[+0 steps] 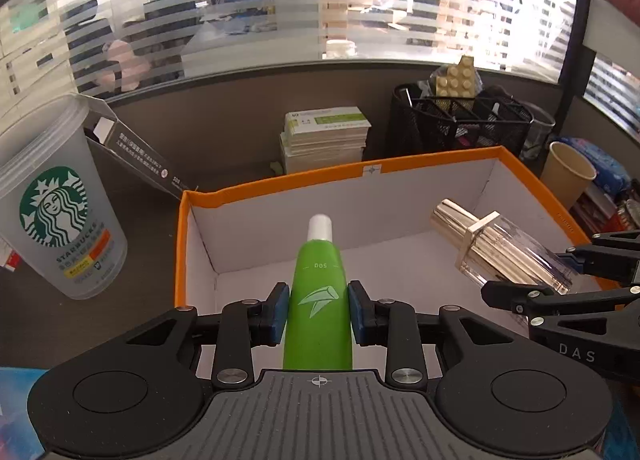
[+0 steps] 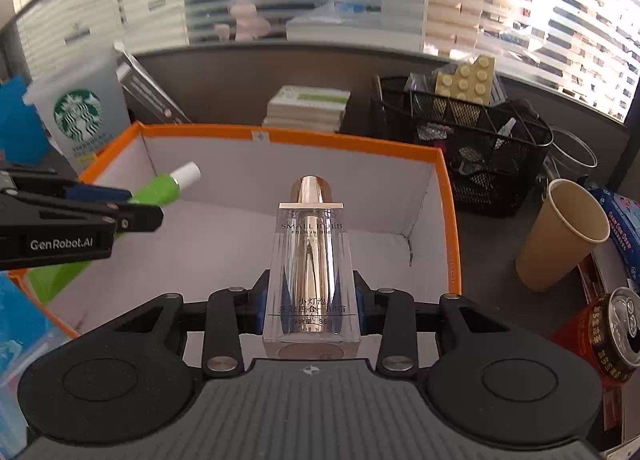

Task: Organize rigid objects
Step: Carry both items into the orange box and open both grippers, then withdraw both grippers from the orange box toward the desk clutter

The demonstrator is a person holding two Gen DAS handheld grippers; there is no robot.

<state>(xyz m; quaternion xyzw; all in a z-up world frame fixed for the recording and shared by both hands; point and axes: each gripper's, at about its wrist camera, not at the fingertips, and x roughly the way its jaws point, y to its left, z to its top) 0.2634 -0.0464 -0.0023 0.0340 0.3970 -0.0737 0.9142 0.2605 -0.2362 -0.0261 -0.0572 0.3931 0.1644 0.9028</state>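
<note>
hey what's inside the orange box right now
Nothing rests on the visible white floor of the orange box. A green bottle and a clear bottle are held over it by grippers, which hide the near part of the floor.

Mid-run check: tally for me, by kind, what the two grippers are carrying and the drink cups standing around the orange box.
Green tubes, in the left gripper: 1
Clear bottles with gold core, in the right gripper: 1
Starbucks plastic cups: 1
Paper cups: 1
Total: 4
Both held items hang over the orange box.
</note>
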